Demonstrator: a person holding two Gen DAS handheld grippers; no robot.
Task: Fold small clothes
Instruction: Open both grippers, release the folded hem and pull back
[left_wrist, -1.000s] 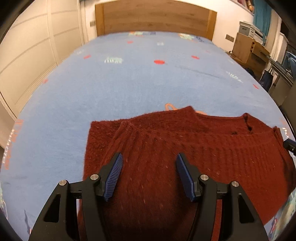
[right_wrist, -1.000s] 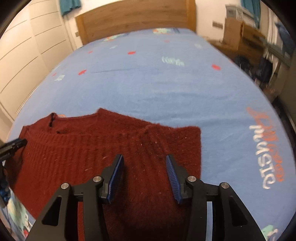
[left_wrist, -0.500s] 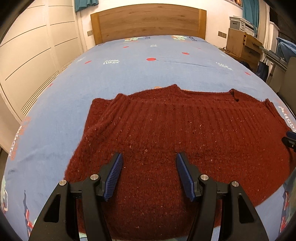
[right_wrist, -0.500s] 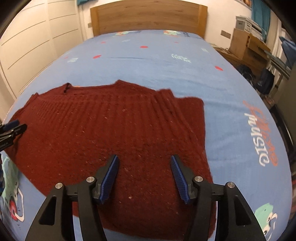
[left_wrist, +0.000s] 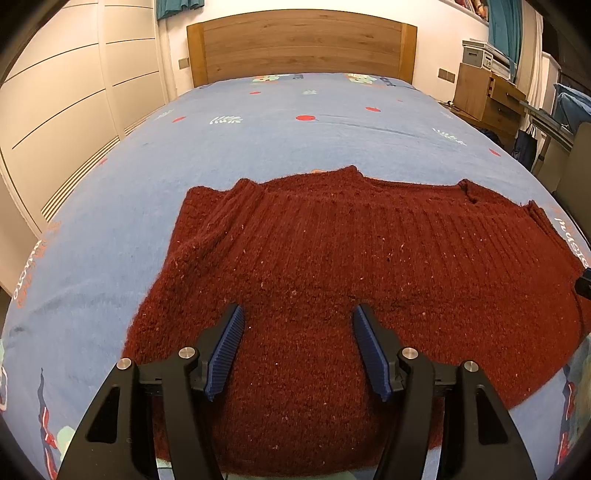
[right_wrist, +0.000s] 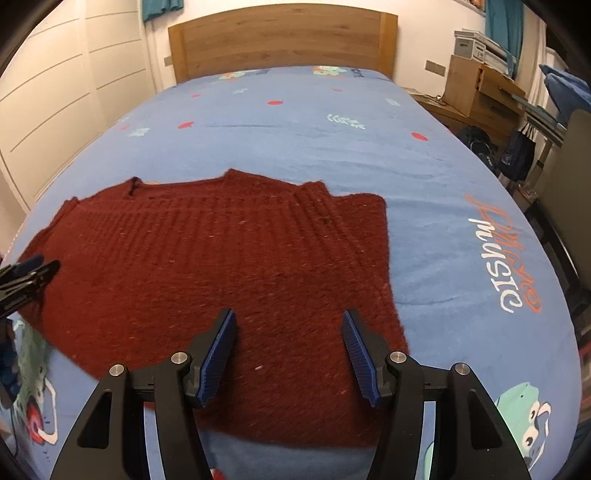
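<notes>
Sweater (left_wrist: 351, 280) lies seemingly flat on bedspread (left_wrist: 295, 140); both grippers' jaws wide, empty.

You are in a home bedroom. The wide bed (left_wrist: 110, 206) in front of you wears a blue printed sheet with red dots, small leaf motifs and cartoon figures, and it ends at a plain wooden headboard (left_wrist: 301, 46). On your left runs a cream panelled built-in wardrobe (left_wrist: 66, 96). On your right stands a light wooden chest of drawers (left_wrist: 487, 98) with grey storage boxes (left_wrist: 476, 53) on top, beneath a teal curtain (left_wrist: 502, 29).
</notes>
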